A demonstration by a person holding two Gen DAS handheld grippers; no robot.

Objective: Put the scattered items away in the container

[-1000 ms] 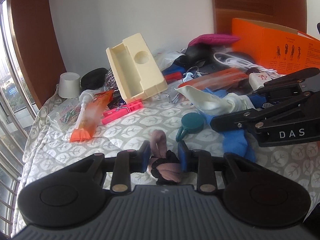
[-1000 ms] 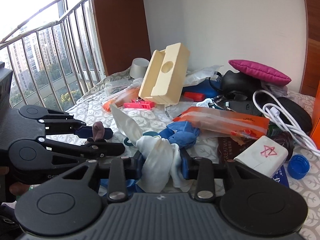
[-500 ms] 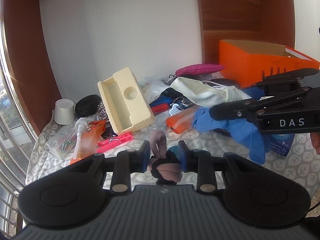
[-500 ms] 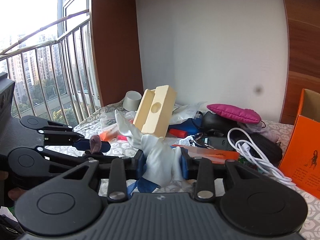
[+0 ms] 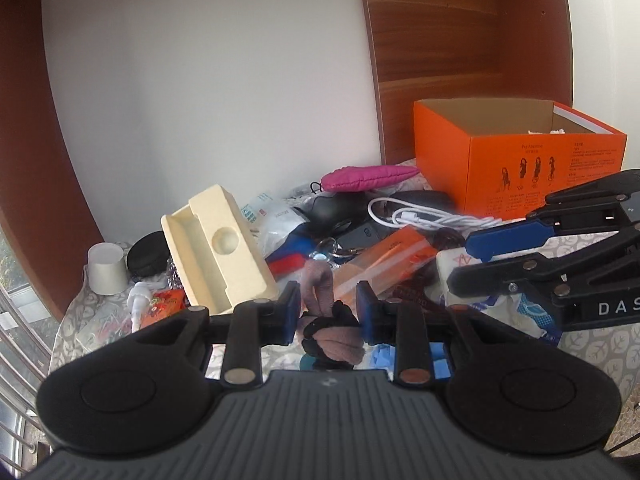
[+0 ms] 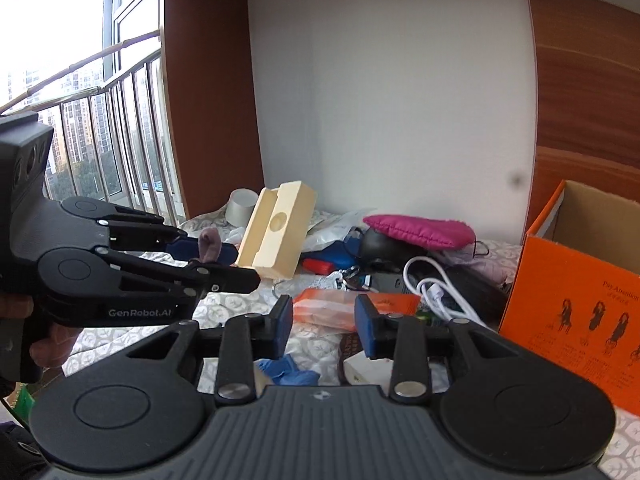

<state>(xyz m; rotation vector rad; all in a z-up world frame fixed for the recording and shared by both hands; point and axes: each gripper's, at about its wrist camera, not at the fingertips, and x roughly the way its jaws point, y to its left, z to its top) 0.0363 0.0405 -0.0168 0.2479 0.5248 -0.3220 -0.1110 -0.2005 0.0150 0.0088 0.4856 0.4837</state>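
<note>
My left gripper (image 5: 327,312) is shut on a mauve and black hair tie (image 5: 328,320) and holds it above the table; the hair tie also shows in the right wrist view (image 6: 210,245). My right gripper (image 6: 322,322) is open and empty, raised above the clutter. It also shows at the right of the left wrist view (image 5: 472,258). The orange cardboard box (image 5: 520,160) stands open at the back right, also in the right wrist view (image 6: 576,288). A blue and white cloth (image 6: 286,372) lies on the table below my right gripper.
Scattered on the leaf-patterned tablecloth (image 5: 72,332): a cream foam tray (image 5: 216,248), white cup (image 5: 106,268), magenta pouch (image 5: 368,178), white cable (image 5: 424,216), orange packet (image 5: 384,260), black mouse (image 5: 332,208). A balcony railing (image 6: 100,140) runs on the left.
My right gripper has opened and let go of the white and blue cloth, which now lies on the table. Both grippers have risen and turned towards the orange box.
</note>
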